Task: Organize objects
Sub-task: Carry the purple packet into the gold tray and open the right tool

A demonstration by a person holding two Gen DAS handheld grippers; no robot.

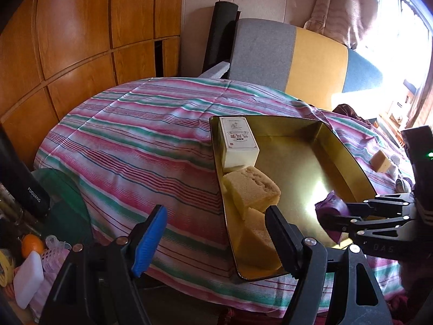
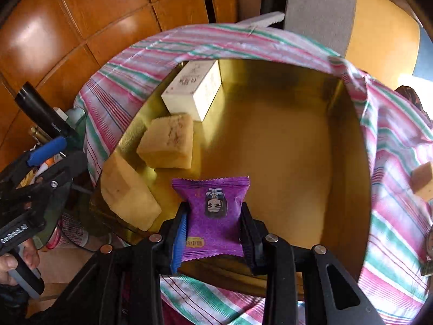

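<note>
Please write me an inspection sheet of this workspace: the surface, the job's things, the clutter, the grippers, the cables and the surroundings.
Surface: striped cloth, wrinkled, covering the table.
Job's things: gold tin tray holds a white printed box and two sponge cake pieces; a third cake piece lies outside on the cloth.
Clutter: orange, white block and small items beside the table.
Grippers: left hand-held gripper open, nothing between its jaws; right hand-held gripper shut on a purple snack packet above the tray.
Cables: nothing seen.
Surroundings: wooden cabinet, grey-and-yellow chair, bright window.
</note>
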